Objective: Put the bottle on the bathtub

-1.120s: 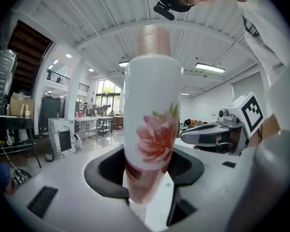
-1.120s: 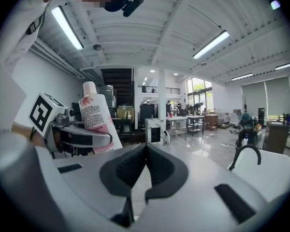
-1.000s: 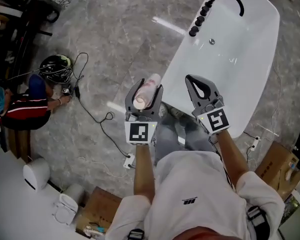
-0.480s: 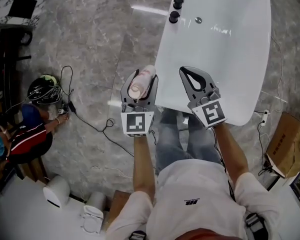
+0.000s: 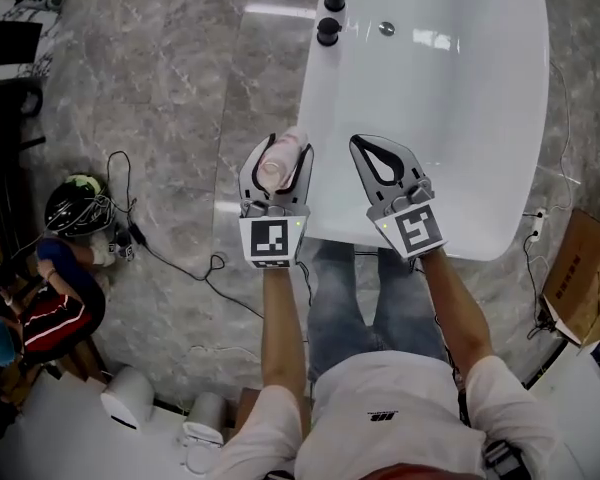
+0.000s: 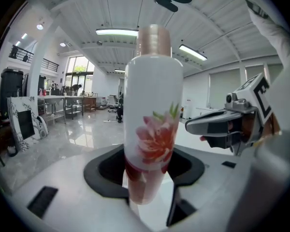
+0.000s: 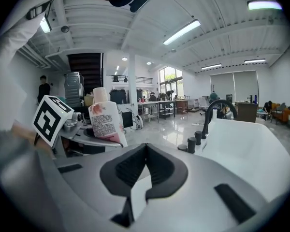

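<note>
Grey marble flooring [image 5: 160, 98] runs up to the white bathtub [image 5: 450, 118] ahead of you. You have the bottle [image 5: 283, 160], white with a pink flower print and a tan cap, pinched low on its body between the jaws of your left gripper [image 5: 288, 148]. Its long axis runs along the jaws, cap pointing away from you. From above it sits over the floor, just beside the tub's left rim, so the tub lies to its right and ahead, with the black tap knobs [image 5: 328, 30] farther along that rim. Your right gripper [image 5: 358, 144] hovers over the tub's near end, jaws together on nothing. A short carry rightward with your left hand looks enough to reach the rim.
</note>
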{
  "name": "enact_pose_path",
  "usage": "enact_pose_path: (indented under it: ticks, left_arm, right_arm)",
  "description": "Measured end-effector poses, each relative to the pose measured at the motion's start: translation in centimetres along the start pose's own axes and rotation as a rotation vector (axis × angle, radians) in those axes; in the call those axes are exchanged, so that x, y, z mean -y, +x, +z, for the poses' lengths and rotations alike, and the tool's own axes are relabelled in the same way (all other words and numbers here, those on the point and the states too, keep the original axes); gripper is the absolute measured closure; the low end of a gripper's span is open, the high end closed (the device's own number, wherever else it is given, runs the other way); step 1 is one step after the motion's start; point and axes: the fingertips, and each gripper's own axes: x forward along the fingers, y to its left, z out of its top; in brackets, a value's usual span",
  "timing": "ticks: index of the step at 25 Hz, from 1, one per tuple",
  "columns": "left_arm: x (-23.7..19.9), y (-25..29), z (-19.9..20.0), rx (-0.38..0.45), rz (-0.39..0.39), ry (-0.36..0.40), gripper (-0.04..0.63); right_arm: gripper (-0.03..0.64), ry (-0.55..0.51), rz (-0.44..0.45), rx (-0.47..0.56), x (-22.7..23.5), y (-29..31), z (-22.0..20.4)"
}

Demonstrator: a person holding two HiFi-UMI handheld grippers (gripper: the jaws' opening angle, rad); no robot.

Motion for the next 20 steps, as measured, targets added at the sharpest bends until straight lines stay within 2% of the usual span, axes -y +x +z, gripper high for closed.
enact_pose_path:
  ticks: [12, 20]
  left_arm:
    - [-0.4, 7.3, -8.0, -0.067, -0.044, 0.018, 0.367]
    - [0.3, 8.6, -10.1, -0.068, -0.052, 0.027, 0.365]
  right_arm:
    - [0.624, 0.052, -0.034, -0.042, 2.8, 3.2, -7.3]
    - [0.624, 0.062, -0.043, -0.053, 2.8, 3.2, -9.7]
